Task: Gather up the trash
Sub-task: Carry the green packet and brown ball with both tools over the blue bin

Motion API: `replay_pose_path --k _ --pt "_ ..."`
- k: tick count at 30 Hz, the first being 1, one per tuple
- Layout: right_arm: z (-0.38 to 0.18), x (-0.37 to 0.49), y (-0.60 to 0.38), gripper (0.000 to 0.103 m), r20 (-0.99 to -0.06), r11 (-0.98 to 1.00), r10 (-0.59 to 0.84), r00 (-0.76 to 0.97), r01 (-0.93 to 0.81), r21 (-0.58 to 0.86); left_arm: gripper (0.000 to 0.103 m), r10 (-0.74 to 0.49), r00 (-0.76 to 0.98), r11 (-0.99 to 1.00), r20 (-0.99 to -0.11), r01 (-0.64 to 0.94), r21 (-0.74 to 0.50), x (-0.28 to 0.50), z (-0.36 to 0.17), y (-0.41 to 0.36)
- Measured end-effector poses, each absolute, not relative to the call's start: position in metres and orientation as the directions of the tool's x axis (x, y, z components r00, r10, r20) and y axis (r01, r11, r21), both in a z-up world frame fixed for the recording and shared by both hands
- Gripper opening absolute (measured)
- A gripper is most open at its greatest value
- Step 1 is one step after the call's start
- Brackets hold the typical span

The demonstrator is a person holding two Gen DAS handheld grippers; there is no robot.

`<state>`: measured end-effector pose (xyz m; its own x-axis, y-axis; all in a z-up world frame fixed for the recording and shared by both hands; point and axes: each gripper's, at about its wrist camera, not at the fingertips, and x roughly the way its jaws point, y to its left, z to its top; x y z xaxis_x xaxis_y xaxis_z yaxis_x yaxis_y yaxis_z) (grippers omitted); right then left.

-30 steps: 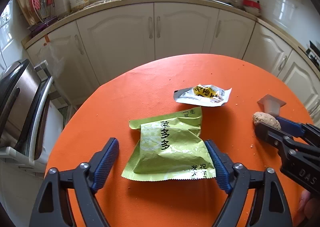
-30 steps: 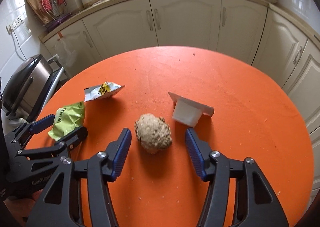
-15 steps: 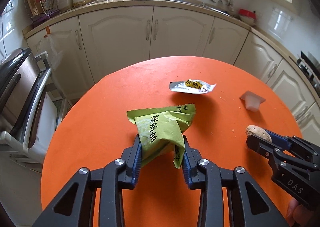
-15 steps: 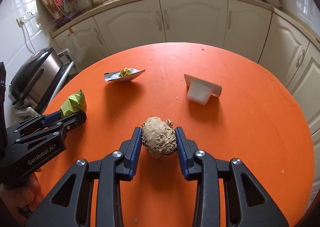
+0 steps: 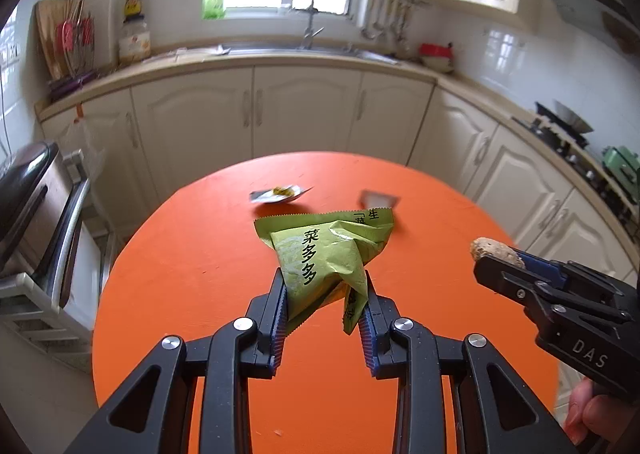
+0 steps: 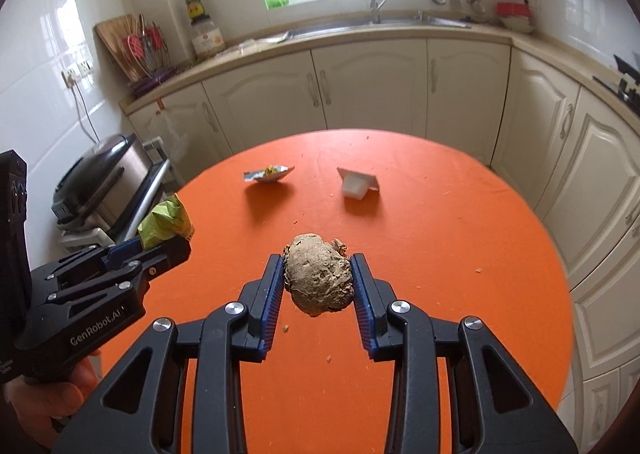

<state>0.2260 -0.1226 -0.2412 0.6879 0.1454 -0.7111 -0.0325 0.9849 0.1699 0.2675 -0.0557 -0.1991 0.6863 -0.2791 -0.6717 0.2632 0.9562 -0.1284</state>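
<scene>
Through my left wrist camera, my left hand-held gripper (image 5: 324, 304) is clenched on the crumpled green foil snack bag with black lettering (image 5: 324, 250); its jaws have just been closing, and the bag now sits pinched between them, its lower end gathered into a wedge and its wide top fanning out toward twelve o'clock, clear of the round orange tabletop (image 5: 192, 254). I judge the bag light, thin and slippery, so a bite on the bunched folds is surer than one on a single flat edge. Farther off at about eleven o'clock lies a small torn silver-and-yellow wrapper (image 5: 280, 193), and at about one o'clock a small white plastic cup (image 5: 378, 198), half hidden behind the bag. At three o'clock my right hand-held gripper (image 5: 496, 256) carries its lump.

Through my right wrist camera, the right hand-held gripper (image 6: 318, 278) is grasping a rough brown crumbly lump (image 6: 318, 274); these jaws too have just been closing, and both pads press its sides across the widest part. It hangs above the tabletop (image 6: 480, 234). It looks dry and brittle, with crumbs scattered below, so I would squeeze gently. At nine o'clock my left hand-held gripper (image 6: 170, 244) holds the green bag (image 6: 164, 220). The wrapper (image 6: 269, 174) and the cup (image 6: 356, 184) lie ahead, around twelve o'clock, apart from each other.
</scene>
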Motion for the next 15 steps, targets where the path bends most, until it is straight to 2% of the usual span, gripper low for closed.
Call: replay_pose_path --k 11,15 --pt "-0.170 0.131 -0.166 0.033 -0.591 0.989 0.057 0.805 0.037 0.146 0.027 -0.400 0.730 0.907 -0.554 0.403 -0.124 0.194 -0.154 -0.100" --pt "-0.156 0.100 -0.186 0.033 -0.560 0.986 0.019 0.829 0.077 0.148 0.027 -0.442 0.727 0.883 -0.525 0.458 -0.109 0.090 -0.153 -0.068"
